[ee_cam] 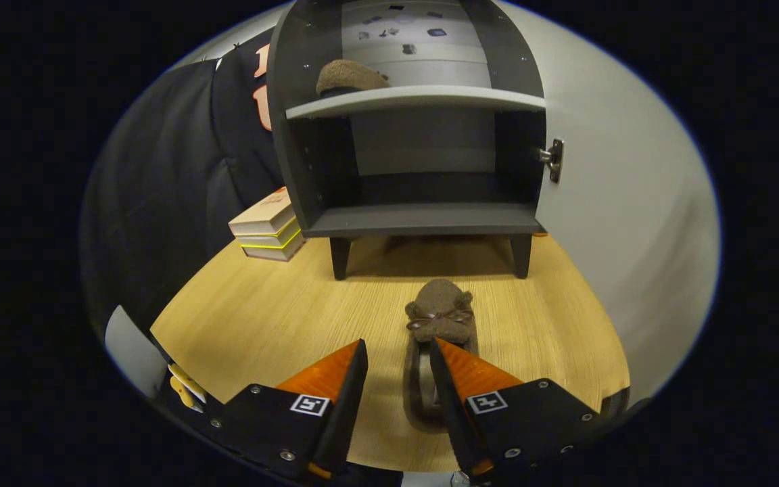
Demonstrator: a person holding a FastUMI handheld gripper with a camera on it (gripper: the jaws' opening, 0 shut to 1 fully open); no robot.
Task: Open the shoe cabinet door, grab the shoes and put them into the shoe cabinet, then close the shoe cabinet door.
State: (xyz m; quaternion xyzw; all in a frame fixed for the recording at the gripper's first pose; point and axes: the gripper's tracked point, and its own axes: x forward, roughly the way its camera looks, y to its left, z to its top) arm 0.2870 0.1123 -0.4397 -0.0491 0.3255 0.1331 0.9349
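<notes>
The fuzzy brown slipper with a bow (pixel 438 318) lies lower centre on the wood table (pixel 261 318), toe pointing at the open dark grey shoe cabinet (pixel 423 220). Gripper (pixel 397 355) fingers are spread apart, heel between them (right finger nearer, not gripping yet).

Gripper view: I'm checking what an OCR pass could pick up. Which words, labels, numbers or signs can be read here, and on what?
No text reads clearly.
Top book beside the cabinet: print on the cover, too blurred.
Small stickers on the cabinet's back panel: too small.
Square coded marks on the gripper: patterns, no words.
The fingers stand open, the slipper heel between them.
</notes>
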